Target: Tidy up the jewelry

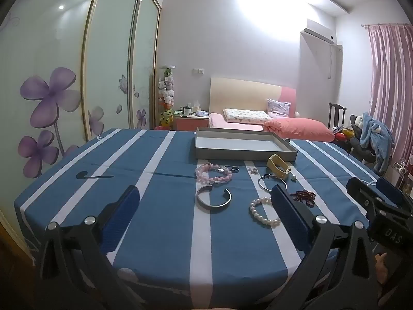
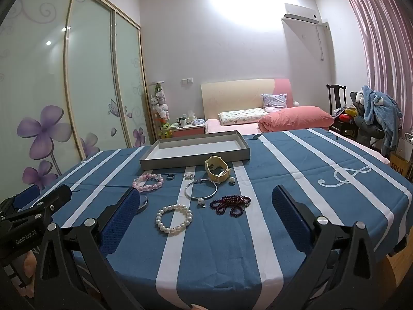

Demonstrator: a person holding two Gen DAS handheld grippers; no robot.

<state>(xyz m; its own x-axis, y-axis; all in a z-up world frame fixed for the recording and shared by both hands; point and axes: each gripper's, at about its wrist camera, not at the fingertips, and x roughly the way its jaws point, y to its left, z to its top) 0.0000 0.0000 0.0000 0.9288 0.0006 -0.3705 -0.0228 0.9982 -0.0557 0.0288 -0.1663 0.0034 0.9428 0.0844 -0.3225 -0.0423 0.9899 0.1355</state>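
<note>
A shallow grey tray (image 1: 242, 153) (image 2: 193, 160) lies empty at the table's far side. In front of it lie a yellow watch (image 1: 277, 166) (image 2: 217, 171), a pink bead bracelet (image 1: 213, 173) (image 2: 148, 183), a dark ring (image 1: 234, 169) (image 2: 170, 176), a thin silver bangle (image 1: 268, 180) (image 2: 201, 189), a silver cuff (image 1: 213, 196), a white pearl bracelet (image 1: 263, 212) (image 2: 174, 218) and dark red beads (image 1: 304, 196) (image 2: 230, 203). My left gripper (image 1: 205, 199) is open above the cuff. My right gripper (image 2: 206, 199) is open above the pearls and beads.
The table wears a blue cloth with white stripes (image 1: 165, 206). A bed with pink bedding (image 1: 296, 126) stands behind, wardrobe doors (image 1: 51, 77) on the left, and a chair heaped with clothes (image 2: 374, 118) on the right.
</note>
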